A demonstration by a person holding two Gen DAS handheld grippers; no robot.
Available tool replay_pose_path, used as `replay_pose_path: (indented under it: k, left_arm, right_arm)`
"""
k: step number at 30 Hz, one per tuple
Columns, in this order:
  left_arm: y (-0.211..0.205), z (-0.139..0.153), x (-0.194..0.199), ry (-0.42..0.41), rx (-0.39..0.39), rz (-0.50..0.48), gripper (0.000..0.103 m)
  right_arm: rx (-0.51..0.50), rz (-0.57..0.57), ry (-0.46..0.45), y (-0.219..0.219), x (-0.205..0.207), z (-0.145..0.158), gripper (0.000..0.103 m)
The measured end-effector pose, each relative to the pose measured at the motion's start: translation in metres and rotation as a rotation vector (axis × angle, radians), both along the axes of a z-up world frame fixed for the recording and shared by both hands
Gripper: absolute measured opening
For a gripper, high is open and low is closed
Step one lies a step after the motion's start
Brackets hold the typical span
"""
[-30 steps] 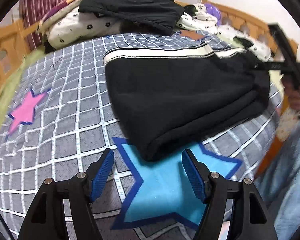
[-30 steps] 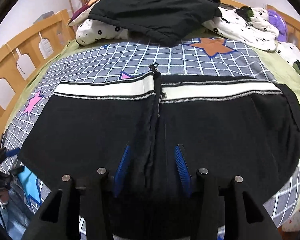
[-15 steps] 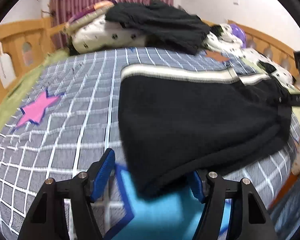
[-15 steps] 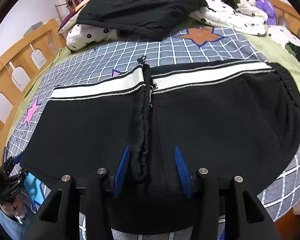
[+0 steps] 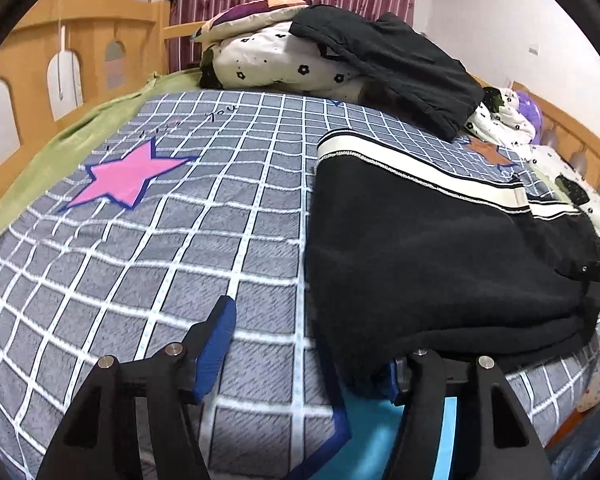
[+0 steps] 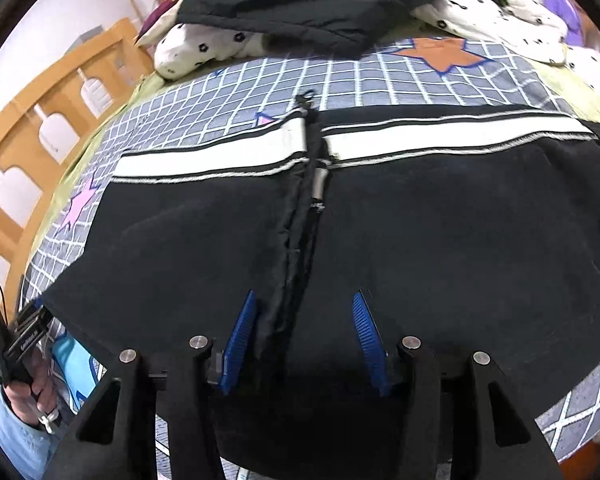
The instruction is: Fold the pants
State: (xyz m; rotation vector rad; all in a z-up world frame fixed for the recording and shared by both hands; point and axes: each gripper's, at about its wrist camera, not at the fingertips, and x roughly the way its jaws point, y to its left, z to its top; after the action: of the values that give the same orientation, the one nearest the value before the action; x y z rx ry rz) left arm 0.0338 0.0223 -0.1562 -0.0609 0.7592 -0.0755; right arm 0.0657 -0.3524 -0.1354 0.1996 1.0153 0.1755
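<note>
Left gripper (image 5: pixel 308 356) spread, jaws just widening, straddling the pants' (image 5: pixel 440 256) near corner, not pinching, likely lining up a grab. Pants lie flat on the bed (image 5: pixel 160 240). Right gripper (image 6: pixel 304 344) spread around the centre drawstring ridge (image 6: pixel 296 240), pads clear, readying the fold.

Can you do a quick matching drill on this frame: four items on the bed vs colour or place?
Items:
1. pants
2. star near the left gripper
3. star far left on the blanket
4. dark jacket

Traits:
A. pink
B. draped over the floral bedding
C. black with a white stripe
D. light blue

Pairs: 1-C, 2-D, 3-A, 4-B
</note>
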Motion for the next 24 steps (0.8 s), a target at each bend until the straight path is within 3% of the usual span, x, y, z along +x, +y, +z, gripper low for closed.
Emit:
replay_pose_path:
  k: [3,8,13,15,19,24]
  left_arm:
    - [-0.003,0.003,0.000,-0.031,0.015,-0.013,0.050]
    - [0.017,-0.007,-0.001,0.041,-0.028,-0.004,0.051]
    - [0.006,0.004,-0.021,0.048,0.052,-0.073,0.056]
    - [0.006,0.009,-0.035,0.047,0.032,-0.120,0.057]
    - [0.017,0.027,-0.059,0.004,-0.073,-0.111,0.057]
    - [0.004,0.049,-0.018,-0.012,-0.082,-0.128,0.057]
  right_arm:
    - [0.017,0.018,0.026,0.008,0.004,-0.008,0.049]
    - [0.013,0.066,0.022,0.015,0.001,-0.006,0.049]
    - [-0.018,0.072,-0.069,0.018,-0.003,0.011,0.049]
    - [-0.040,0.072,-0.078,0.020,0.000,0.012,0.049]
    - [-0.115,0.060,0.030,0.027,0.010,-0.015,0.042]
    - [-0.113,0.070,-0.047,0.023,0.005,0.004,0.037]
